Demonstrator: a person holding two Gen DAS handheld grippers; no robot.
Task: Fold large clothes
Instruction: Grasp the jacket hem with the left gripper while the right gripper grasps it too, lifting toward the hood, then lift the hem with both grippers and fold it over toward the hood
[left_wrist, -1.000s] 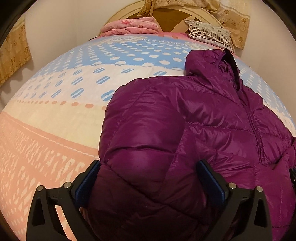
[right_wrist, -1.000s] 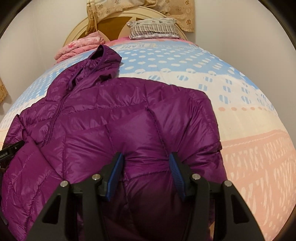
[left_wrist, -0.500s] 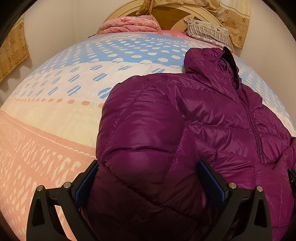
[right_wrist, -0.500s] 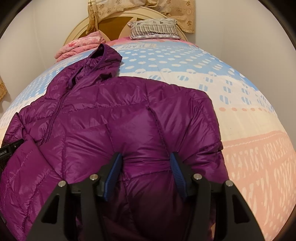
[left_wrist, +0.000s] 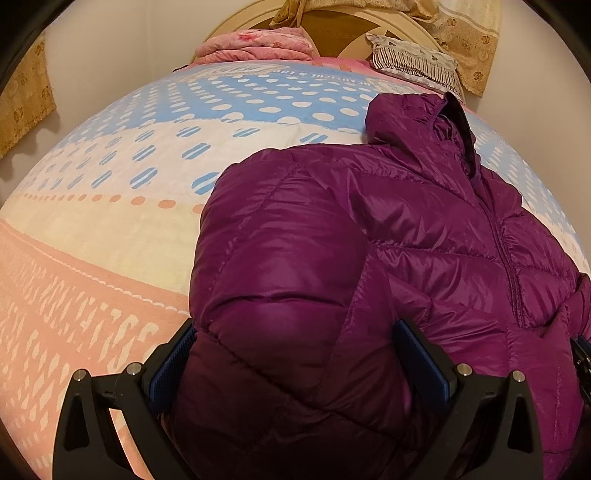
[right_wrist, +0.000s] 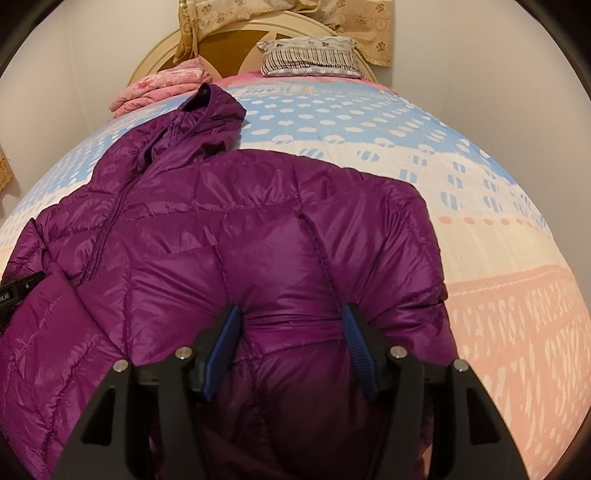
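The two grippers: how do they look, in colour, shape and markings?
The left gripper and the right gripper look alike: a matte black angular frame with triangular cut-outs and small silver screw heads. Each has two fingers lined with ribbed blue pads. No cables or sleeves are visible.

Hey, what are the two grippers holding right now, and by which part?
Right gripper: the purple jacket, a bunched fold pinched between jaws that have just been opening. Left gripper: the jacket's other side fills its jaws; a grip cannot be told.
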